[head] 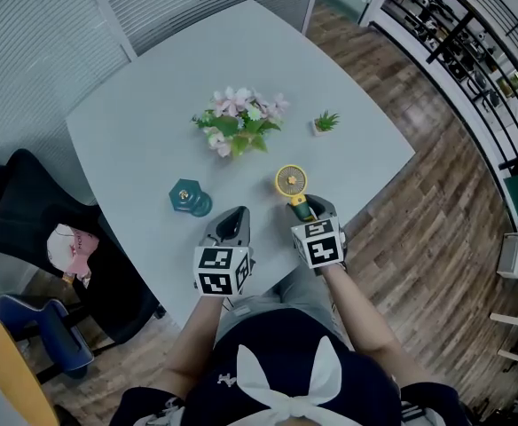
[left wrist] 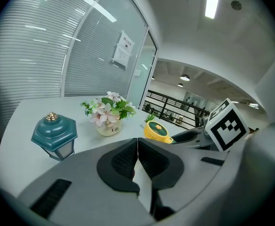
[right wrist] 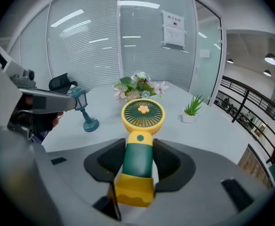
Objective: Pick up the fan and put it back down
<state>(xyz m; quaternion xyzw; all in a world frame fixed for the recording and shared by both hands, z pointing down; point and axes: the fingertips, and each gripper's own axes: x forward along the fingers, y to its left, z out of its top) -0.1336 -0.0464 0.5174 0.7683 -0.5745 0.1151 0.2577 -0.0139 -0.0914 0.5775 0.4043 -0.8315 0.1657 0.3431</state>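
The fan (right wrist: 140, 140) is small, with a round yellow head, a green handle and a yellow base. My right gripper (right wrist: 138, 160) is shut on its green handle and holds it off the table, head pointing away. In the head view the fan (head: 291, 185) shows near the table's front edge, just ahead of the right gripper (head: 305, 211). My left gripper (head: 232, 222) hovers beside it to the left, its jaws shut with nothing between them. In the left gripper view the left gripper (left wrist: 137, 160) stands shut, and the fan (left wrist: 158, 131) appears to its right.
A teal lantern (head: 189, 198) stands left of the grippers. A pot of pink and white flowers (head: 239, 119) sits mid-table, a small green plant (head: 325, 122) to its right. The grey table (head: 144, 140) ends close before me; a black chair (head: 28, 211) stands at the left.
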